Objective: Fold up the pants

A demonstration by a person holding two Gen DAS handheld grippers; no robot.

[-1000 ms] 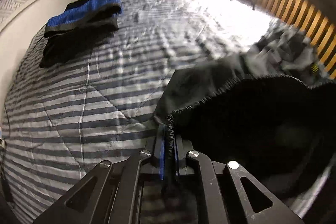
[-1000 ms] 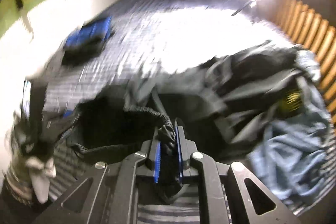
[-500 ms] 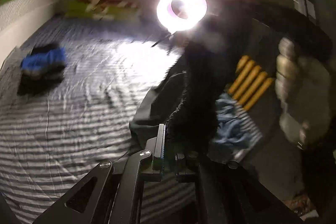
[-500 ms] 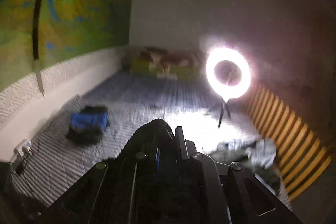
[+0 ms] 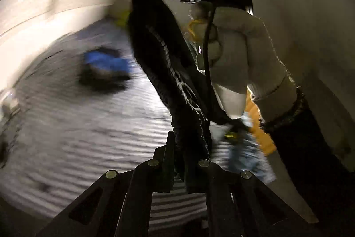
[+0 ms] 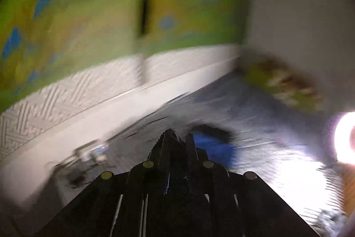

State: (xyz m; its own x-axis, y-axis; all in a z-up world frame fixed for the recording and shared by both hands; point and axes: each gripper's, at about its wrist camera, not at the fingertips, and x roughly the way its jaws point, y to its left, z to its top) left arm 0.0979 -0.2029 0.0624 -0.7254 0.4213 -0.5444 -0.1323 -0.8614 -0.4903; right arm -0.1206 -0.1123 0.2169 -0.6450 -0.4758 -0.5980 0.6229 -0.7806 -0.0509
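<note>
Striped bedding (image 5: 93, 126) covers a wide bed that fills the lower left of the left wrist view, with a white panelled wall and green-and-yellow wallpaper (image 6: 93, 14) behind it and a ring light (image 6: 345, 137) glaring at three o'clock in the right wrist view. Both views are smeared by motion.

A dark pair of pants (image 5: 177, 86) is lifted clear of the bed. Its gathered elastic waistband runs up from six o'clock toward twelve in the left view, pinched between the closed jaws of the left hand-held gripper (image 5: 185, 154). At the top end, a white-gloved hand (image 5: 239, 54) at two o'clock holds the other tool, and the waistband reaches to it. The right hand-held gripper (image 6: 177, 143) is likewise clamped on a ridge of the same dark cloth. A folded blue-and-black garment (image 5: 104, 68) lies on the bed at ten o'clock, well apart, and a heap of pale blue clothing (image 5: 248, 154) sits at five o'clock.

My reading is that this is the shake-out step: the pants are held by the waist at two points and no fold is made yet. Next, the waistband likely needs drawing taut and the legs lowering flat onto a bare stretch of bedding, away from the heap, before any fold.
</note>
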